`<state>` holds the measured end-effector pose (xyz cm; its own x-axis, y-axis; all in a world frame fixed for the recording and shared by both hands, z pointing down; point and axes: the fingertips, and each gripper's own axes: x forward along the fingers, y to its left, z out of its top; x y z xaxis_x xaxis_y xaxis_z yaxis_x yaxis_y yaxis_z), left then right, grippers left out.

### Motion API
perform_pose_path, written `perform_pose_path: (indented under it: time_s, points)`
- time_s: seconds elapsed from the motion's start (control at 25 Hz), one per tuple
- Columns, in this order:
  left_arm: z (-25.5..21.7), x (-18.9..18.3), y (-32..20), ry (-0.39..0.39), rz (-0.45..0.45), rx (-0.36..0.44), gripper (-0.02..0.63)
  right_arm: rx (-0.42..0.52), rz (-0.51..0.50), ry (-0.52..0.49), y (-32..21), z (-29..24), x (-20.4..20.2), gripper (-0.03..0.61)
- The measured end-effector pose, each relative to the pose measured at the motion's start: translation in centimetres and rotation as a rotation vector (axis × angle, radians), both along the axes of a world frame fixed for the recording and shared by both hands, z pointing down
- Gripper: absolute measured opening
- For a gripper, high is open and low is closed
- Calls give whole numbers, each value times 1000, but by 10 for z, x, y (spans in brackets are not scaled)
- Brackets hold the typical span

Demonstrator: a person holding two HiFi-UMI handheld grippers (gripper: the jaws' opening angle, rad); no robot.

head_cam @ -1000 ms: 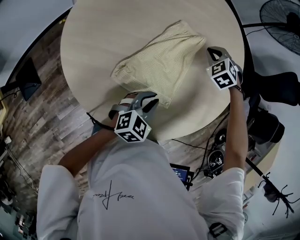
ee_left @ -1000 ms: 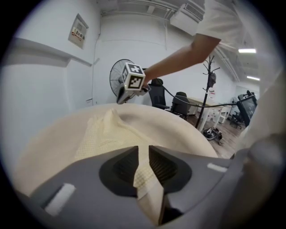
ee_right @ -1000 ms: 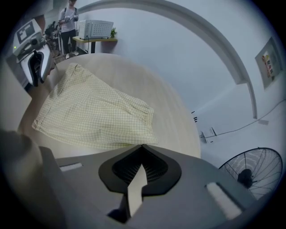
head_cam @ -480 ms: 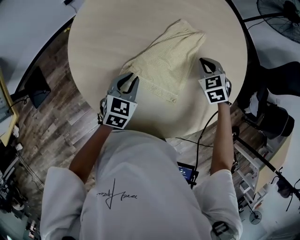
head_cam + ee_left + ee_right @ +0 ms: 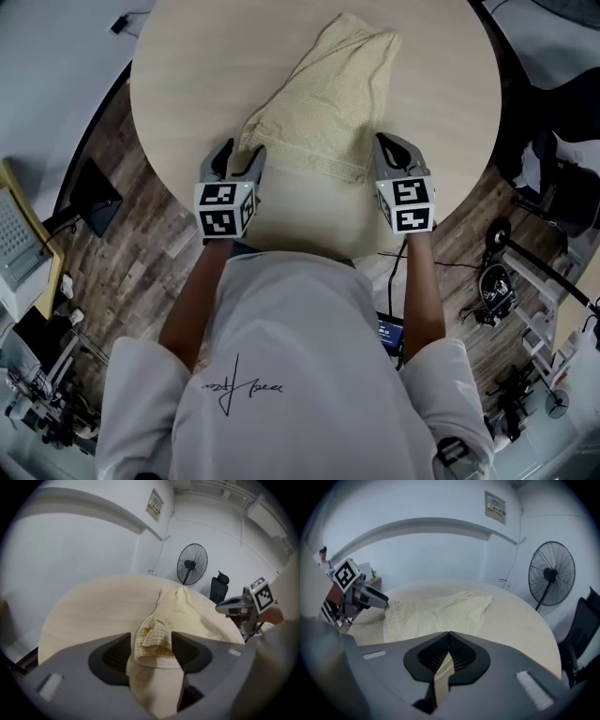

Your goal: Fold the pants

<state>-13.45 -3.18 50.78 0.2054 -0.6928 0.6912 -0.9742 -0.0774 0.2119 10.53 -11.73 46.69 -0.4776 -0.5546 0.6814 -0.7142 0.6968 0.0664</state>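
Observation:
Pale yellow checked pants (image 5: 323,103) lie folded on the round wooden table (image 5: 187,75), narrow end away from me. My left gripper (image 5: 237,155) sits at their near left corner. Its jaws have just been opening and now stand wide, with that corner of cloth (image 5: 152,637) loose between the pads. My right gripper (image 5: 384,142) is at the near right corner, jaws closed together, with the pants (image 5: 436,611) lying just ahead of its tips (image 5: 449,637). I see no cloth pinched there. Each gripper appears in the other's view: the right gripper (image 5: 234,605) and the left gripper (image 5: 370,599).
The table's near edge is right against my body. A standing fan (image 5: 551,576) and a dark office chair (image 5: 218,585) stand beyond the table. Cables and equipment (image 5: 492,291) lie on the wood floor to the right, and a white box (image 5: 19,244) to the left.
Both grippers came to the pants' near edge. The left shifted across to the left corner and opened its jaws. The right came down from the far right corner, still shut.

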Motion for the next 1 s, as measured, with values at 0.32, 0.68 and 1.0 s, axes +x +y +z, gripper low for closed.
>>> perform_pose_path:
  time_s: [0.32,0.68,1.0]
  points:
    - [21,-1,2,110,-94,-72,334,-183,350,-229,41,21,36,5]
    - [33,-4,4,186,-132,-107,334,-331,675,-379,78,52,44,121]
    - [36,-3,5,154,-137,-116,327,-403,752,-377,101,69,32,146]
